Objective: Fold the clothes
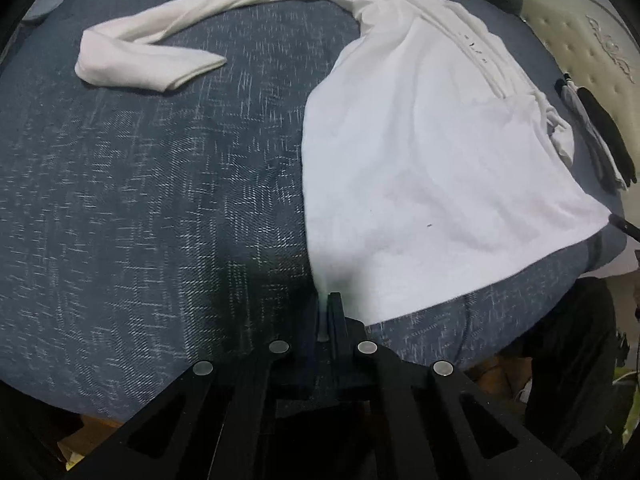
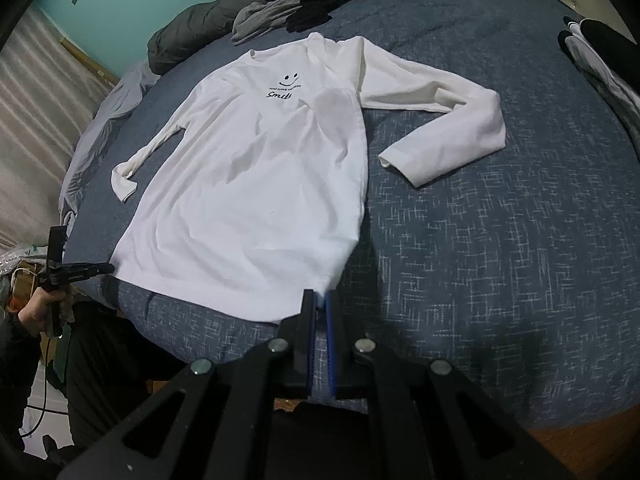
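Item: 1 white long-sleeved shirt (image 2: pixel 256 176), printed side up with a smiley and script at the chest, lying nearly flat on a blue flecked bedcover (image 2: pixel 480 240), collar away from the person and hem toward the near edge. Sleeves: 1 sleeve (image 1: pixel 160 48) runs well out to the side and is bent back on itself at the cuff; the other sleeve (image 2: pixel 148 152) lies close along the body, its cuff turned in. Tools: 2. The left gripper (image 1: pixel 329 312) is closed on 1 hem corner, with a pinch of white cloth visible between its jaws. The right gripper (image 2: pixel 319 304) stands narrow at the opposite hem corner, cloth just caught between its blue pads (image 2: pixel 330 320). A hand (image 2: pixel 40 308) carries the left gripper at the bed edge. Handling, as judged: thin knit, light, soft and limp; it will sag between 2 grips and drag on the rough cover, with no risk of breakage, only of creasing or slipping from a shallow pinch. Best holds appear to be hem corners, shoulder seams and cuffs, where the cloth is doubled. Containers: none in view. Other stock on the bed: a dark and grey clothes heap (image 2: pixel 304 4) beyond the collar, touching nothing of the shirt, and a dark and pale pile (image 2: pixel 600 64) at the far side, well apart.
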The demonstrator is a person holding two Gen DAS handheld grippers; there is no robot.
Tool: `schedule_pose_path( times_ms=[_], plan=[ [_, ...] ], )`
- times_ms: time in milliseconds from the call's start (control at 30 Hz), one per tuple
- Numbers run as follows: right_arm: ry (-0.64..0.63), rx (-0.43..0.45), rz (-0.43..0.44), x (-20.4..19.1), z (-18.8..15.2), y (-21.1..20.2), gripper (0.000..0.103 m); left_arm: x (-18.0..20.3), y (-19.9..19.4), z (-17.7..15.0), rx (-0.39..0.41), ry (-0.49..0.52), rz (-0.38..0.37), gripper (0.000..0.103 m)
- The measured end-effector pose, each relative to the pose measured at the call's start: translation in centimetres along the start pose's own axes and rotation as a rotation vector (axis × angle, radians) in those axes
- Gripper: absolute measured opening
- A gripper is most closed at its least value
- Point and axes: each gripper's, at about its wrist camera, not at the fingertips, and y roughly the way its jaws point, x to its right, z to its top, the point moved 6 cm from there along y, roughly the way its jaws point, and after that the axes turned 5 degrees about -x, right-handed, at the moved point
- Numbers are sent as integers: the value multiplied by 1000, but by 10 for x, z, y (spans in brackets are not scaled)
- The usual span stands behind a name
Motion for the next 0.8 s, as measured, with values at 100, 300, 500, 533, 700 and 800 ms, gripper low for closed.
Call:
schedule_pose_path(
  times_ms=[100, 300, 500, 533, 700, 800],
  plan=[
    [0, -7, -3, 2, -3, 1, 4, 0, -5, -5, -2, -1, -13, 5],
    [8, -22, -10, 6, -10, 4, 4, 5, -7, -9, -16, 7, -21, 5],
    [19, -47, -28, 16, -16, 12, 4, 10, -1, -8, -39, 1, -32, 5],
    [21, -52, -26, 17, -17, 13, 4, 9, -2, -6, -35, -4, -32, 5],
    [27, -75, -9, 20, -16, 8, 6, 0, -23, 6, 11, -39, -60, 6],
    [32, -51, -12, 25, -1, -9, 6, -6, -47, 23, 48, -39, -54, 7]
  ],
)
